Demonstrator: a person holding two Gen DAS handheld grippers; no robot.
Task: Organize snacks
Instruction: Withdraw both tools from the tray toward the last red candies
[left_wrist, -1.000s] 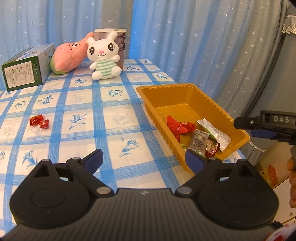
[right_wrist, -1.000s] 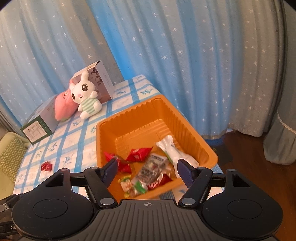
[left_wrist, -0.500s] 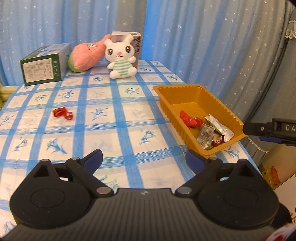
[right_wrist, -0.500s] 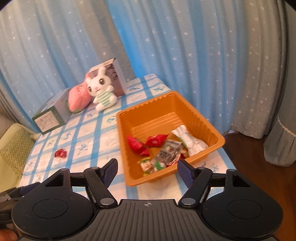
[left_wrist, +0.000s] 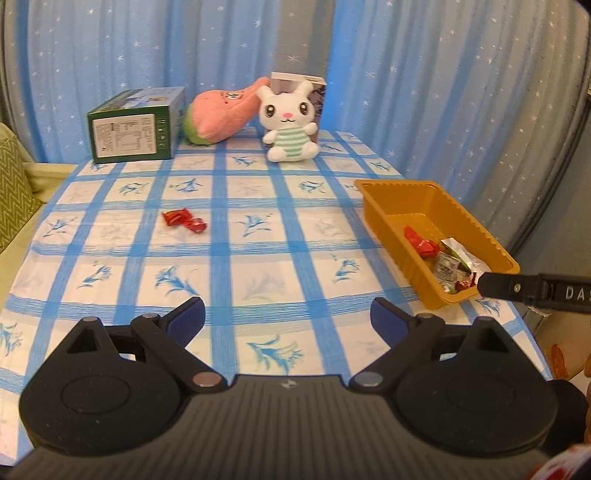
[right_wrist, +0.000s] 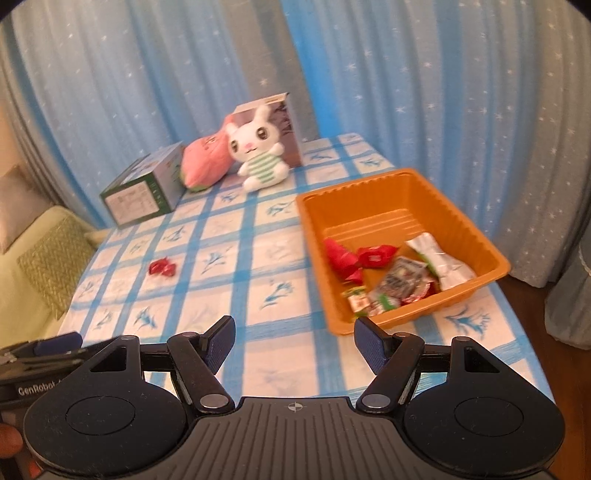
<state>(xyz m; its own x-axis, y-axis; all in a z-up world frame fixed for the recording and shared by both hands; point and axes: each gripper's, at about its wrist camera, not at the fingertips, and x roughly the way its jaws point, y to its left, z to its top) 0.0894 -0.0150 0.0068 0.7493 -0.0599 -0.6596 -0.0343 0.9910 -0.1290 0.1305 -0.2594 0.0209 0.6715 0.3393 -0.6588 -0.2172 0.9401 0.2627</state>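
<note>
- Left gripper (left_wrist: 288, 317) hangs over the near edge of the bench (left_wrist: 258, 258), jaws wide apart with nothing between them; I judge it stands free to fetch the last loose snack.
- Right gripper (right_wrist: 294, 341) is likewise open and empty, with only cloth showing between its pads.
- Red candy (left_wrist: 183, 220) lies alone on the cloth, well ahead of the left gripper and a little to its left, apart from everything else.
- It looks like a small crinkled twist-wrap, shiny red, probably light and easy to pinch.
- Tray (right_wrist: 406, 192) sits ahead-right of both grippers, already holding several wrapped snacks (right_wrist: 391, 273), which likely marks it as the collecting spot.
</note>
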